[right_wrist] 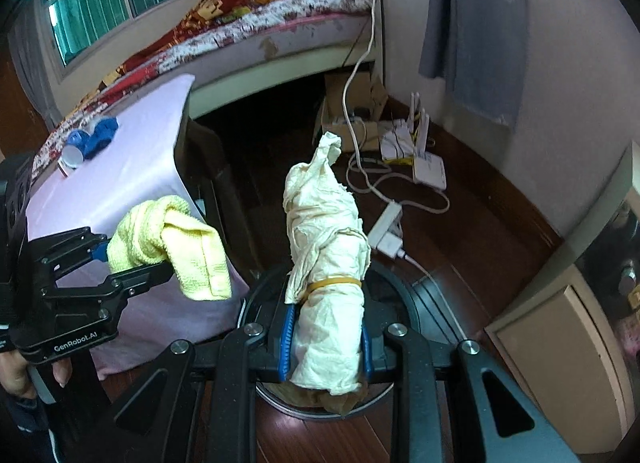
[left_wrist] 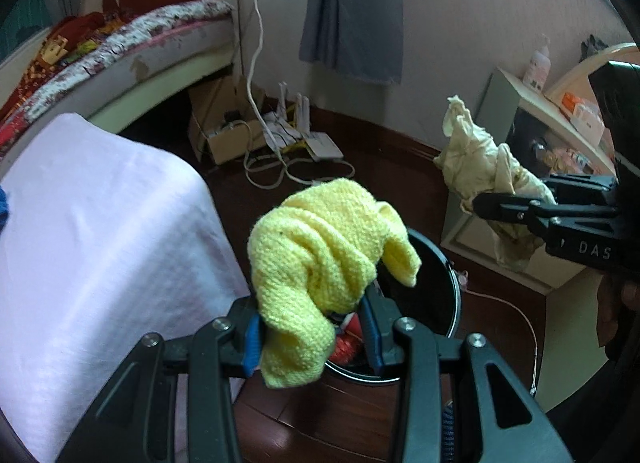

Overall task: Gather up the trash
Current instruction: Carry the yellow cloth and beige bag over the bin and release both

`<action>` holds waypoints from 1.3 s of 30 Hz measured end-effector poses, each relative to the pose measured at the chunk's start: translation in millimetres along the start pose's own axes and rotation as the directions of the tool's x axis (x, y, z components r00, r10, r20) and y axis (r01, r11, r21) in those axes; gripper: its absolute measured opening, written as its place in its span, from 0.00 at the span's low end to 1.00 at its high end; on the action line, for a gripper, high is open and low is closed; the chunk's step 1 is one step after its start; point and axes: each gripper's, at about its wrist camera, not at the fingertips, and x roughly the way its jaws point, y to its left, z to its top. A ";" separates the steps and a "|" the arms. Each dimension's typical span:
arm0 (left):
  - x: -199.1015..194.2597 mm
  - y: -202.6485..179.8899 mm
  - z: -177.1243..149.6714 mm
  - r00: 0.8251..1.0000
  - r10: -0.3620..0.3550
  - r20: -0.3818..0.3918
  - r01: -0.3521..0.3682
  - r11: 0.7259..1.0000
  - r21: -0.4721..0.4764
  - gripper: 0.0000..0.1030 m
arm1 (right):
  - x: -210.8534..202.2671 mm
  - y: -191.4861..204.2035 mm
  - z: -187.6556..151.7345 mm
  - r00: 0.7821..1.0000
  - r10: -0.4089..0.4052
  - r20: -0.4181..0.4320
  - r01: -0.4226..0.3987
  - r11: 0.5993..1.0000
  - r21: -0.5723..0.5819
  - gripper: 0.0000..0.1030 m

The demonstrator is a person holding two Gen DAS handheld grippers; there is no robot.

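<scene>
My left gripper is shut on a yellow knitted cloth and holds it over the near rim of a black round trash bin. Something red lies inside the bin. My right gripper is shut on a cream crumpled bundle bound with a rubber band, directly above the bin. In the left wrist view the right gripper enters from the right with the bundle. The right wrist view shows the left gripper at the left with the yellow cloth.
A table under a pale pink cloth stands just left of the bin, with blue items on it. A cardboard box, routers and cables lie on the dark wood floor behind. A white cabinet stands at the right, a bed behind.
</scene>
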 end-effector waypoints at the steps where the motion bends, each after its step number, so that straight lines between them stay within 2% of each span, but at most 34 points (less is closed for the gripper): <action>1: 3.3 -2.5 -1.4 1.000 -0.006 -0.009 0.006 1.000 0.003 0.40 | 3.9 -1.6 -2.9 1.000 0.000 -0.013 0.000 1.000 -0.001 0.27; 10: 34.8 -13.8 -6.4 0.995 -0.047 -0.088 0.049 0.999 0.023 0.40 | 43.9 -16.5 -27.5 0.992 -0.005 -0.129 0.004 1.000 -0.007 0.27; 20: 68.1 -20.9 -16.9 0.978 -0.076 -0.196 0.081 0.996 0.021 0.42 | 76.7 -15.2 -40.1 0.975 -0.008 -0.224 -0.002 0.999 -0.042 0.27; 24: 77.5 -19.4 -20.3 0.970 -0.095 -0.225 0.100 0.995 0.009 0.44 | 86.7 -15.1 -43.3 0.968 -0.008 -0.250 -0.004 0.999 -0.048 0.27; 27: 82.3 -21.3 -23.2 0.966 -0.100 -0.240 0.107 0.994 0.016 0.52 | 91.3 -16.6 -45.2 0.963 -0.006 -0.268 -0.007 0.999 -0.050 0.27; 28: 82.5 -21.8 -24.6 0.966 -0.092 -0.241 0.101 0.995 0.025 0.64 | 94.1 -16.8 -46.4 0.960 -0.009 -0.278 -0.006 0.999 -0.051 0.30; 30: 82.1 -21.1 -27.3 0.972 -0.033 -0.232 0.045 0.998 0.047 0.81 | 104.0 -18.9 -49.5 0.951 -0.065 -0.304 0.046 0.997 -0.068 0.63; 31: 80.5 -18.7 -29.4 0.974 -0.022 -0.225 0.032 0.998 0.045 0.90 | 106.8 -22.0 -52.5 0.947 -0.110 -0.303 0.089 0.993 -0.081 0.87; 33: 79.4 -11.3 -32.9 0.973 -0.010 -0.230 0.015 1.000 0.019 0.98 | 111.0 -31.9 -56.3 0.937 -0.151 -0.316 0.135 0.988 -0.073 0.90; 34: 78.4 -7.2 -34.8 0.974 0.000 -0.227 0.002 1.000 0.009 0.98 | 112.1 -36.2 -57.1 0.930 -0.168 -0.326 0.155 0.986 -0.065 0.91; 36: 77.4 0.0 -37.8 0.974 0.020 -0.226 -0.023 1.000 -0.010 0.98 | 111.8 -42.6 -57.3 0.923 -0.190 -0.334 0.184 0.982 -0.051 1.00; 39: 76.1 4.1 -39.3 0.975 0.045 -0.218 -0.050 0.999 -0.015 0.99 | 110.9 -44.8 -57.1 0.921 -0.202 -0.332 0.198 0.979 -0.046 1.00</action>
